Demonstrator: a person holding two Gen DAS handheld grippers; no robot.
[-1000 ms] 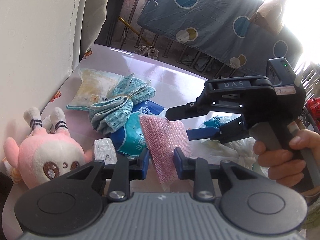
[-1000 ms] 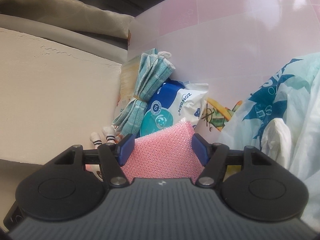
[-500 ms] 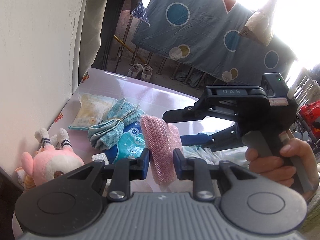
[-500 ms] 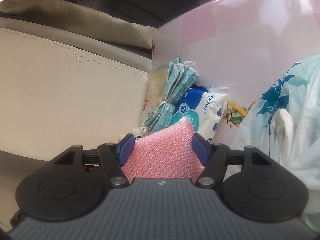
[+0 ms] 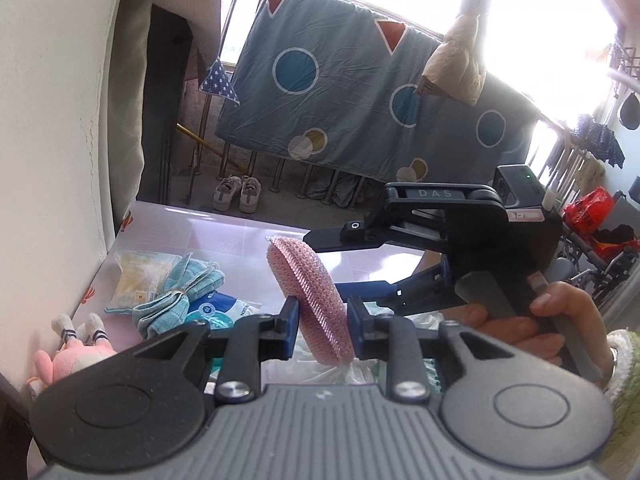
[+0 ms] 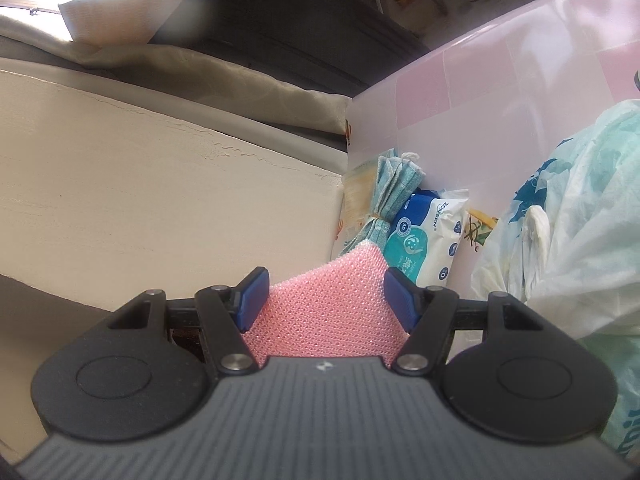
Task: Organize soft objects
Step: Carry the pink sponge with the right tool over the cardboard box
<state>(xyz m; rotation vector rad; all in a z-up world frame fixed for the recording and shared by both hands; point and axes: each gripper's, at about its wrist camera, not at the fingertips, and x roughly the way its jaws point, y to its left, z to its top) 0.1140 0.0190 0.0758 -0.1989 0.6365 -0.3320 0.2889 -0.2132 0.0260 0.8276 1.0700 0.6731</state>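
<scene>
Both grippers are holding the same pink mesh sponge (image 5: 310,300) right now, and it's hanging up in the air over the table. The left gripper (image 5: 322,330) is pinching it edge-on with its blue pads nearly together, while the right gripper (image 6: 326,294) is clamping it across its wide side, pads spread fairly far apart and pressing on both edges. A hand (image 5: 520,320) is gripping the right gripper's handle, with a fuzzy pale sleeve cuff showing at the wrist.

Compared to a second ago, the whole thing is sitting higher: the stuff on the table is looking smaller and lower in both views, and way more of the balcony and hanging blanket is showing. The sponge has also turned, so the left camera is seeing its thin edge instead of its flat face.

Readable stuff: "DAS" is printed on top of the right gripper's body. The wet wipes pack (image 6: 426,240) is showing "ZONSEN" and a "30" in a circle.

On the pink tiled table (image 5: 192,236), the wipes are lying just beside a bundle of teal cloths (image 5: 180,296) tied with string, with a pale yellowish packet (image 5: 138,278) behind them against the cream wall (image 5: 52,160). A pink plush toy (image 5: 74,356) is sitting at the near-left edge by that wall. A big white-and-teal plastic bag (image 6: 568,220) is filling the right side. The far part of the table is lying bare up to its edge.
</scene>
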